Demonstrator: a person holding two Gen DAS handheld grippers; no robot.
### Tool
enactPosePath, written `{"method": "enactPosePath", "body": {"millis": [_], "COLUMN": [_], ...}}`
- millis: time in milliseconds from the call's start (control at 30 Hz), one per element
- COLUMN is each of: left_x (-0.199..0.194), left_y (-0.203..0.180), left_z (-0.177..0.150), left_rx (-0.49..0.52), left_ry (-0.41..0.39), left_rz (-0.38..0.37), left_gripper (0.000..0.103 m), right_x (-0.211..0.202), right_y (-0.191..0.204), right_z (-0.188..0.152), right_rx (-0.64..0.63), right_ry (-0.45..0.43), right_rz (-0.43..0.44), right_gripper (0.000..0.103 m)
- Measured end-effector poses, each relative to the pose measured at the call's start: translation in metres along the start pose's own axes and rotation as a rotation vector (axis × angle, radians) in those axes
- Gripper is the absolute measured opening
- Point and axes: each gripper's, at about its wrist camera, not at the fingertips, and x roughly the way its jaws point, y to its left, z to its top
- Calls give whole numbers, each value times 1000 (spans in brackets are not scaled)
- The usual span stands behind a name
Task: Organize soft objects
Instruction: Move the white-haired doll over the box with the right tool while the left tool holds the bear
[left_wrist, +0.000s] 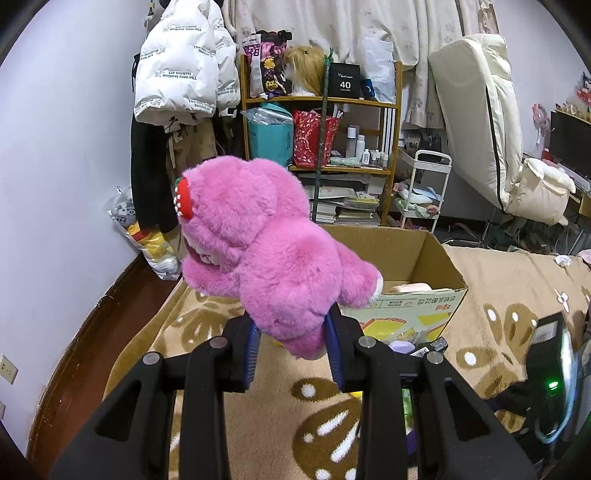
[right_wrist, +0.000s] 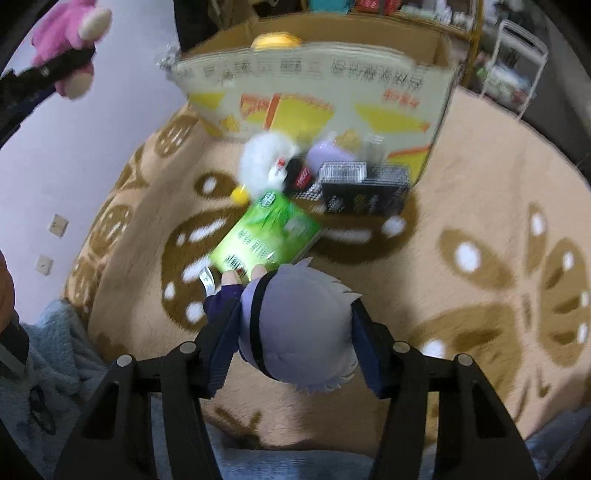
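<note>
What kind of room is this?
Likely a lived-in bedroom: a puffer jacket hanging on the wall, a cluttered wooden shelf of bags and bottles, and a patterned fleece blanket underfoot.

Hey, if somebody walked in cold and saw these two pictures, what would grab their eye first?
First, the big pink plush bear, clamped in the left tool and held up in front of the open cardboard box. Next, the small doll with the pale lilac head between the pads of the right tool, low over the tan patterned rug. Just beyond it lies a bright green packet.
</note>
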Motion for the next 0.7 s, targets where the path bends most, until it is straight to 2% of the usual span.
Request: {"method": "enactPosePath", "body": {"millis": [200,433,533,700], "left_x": [3,7,11,15], "left_y": [-3,-9,-12,-17], "left_z": [1,8,13,25], "left_rx": [6,24,27,37], "left_ry": [-3,-15,-11,-35], "left_rz": [6,7,0,6], "left_gripper": [31,31,31,31], "right_x": [-40,-80,-88,-96], "right_y": [-10,-19,-15,-19], "right_z": [8,27,37,58], "right_rx": [15,22,10,2], "right_ry": [-168,-375,-432,-475], "right_rz": [-70,-112,-130,-152], "right_gripper": [61,61,61,61]}}
